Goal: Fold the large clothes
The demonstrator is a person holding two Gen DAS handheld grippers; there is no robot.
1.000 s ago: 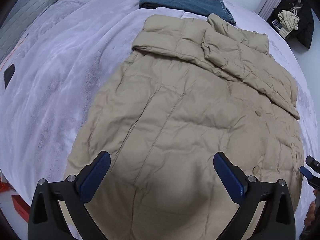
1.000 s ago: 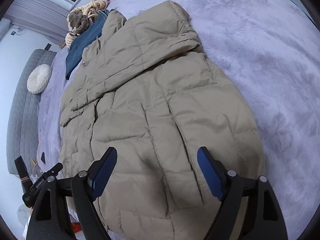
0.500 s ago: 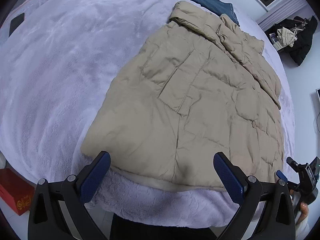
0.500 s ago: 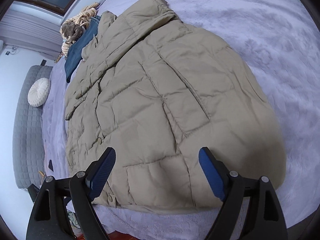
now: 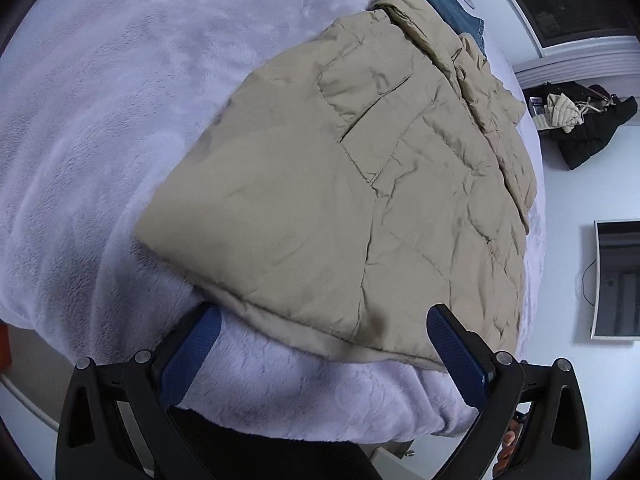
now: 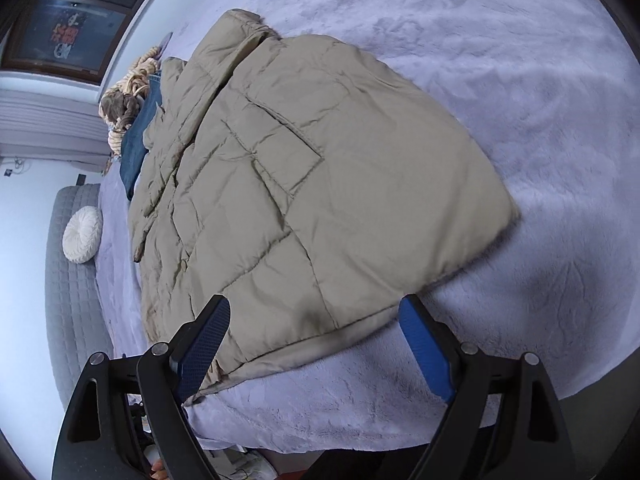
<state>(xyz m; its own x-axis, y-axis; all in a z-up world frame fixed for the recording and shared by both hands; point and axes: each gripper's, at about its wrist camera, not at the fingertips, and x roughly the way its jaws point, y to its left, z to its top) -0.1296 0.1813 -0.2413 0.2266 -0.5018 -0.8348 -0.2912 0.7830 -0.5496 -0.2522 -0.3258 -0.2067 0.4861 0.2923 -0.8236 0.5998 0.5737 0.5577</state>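
Risk: puffy beige jacket (image 5: 352,184) slippery and thick, so likely to slide out of a shallow pinch at the hem, or to drag the lilac blanket (image 5: 92,128) up with it if a pad digs too deep. Could also spring back open after folding, padding being bulky. Uneven lift from two corners would skew the fold.

Jacket lying flat on bed, hem near the edge, collar far end by jeans (image 6: 138,148). Left claw (image 5: 324,354) wide, empty, poised at the near hem. Right claw (image 6: 316,348) wide too, holding nothing, straddling the hem toward the other corner. Both low, pointing along the bed.
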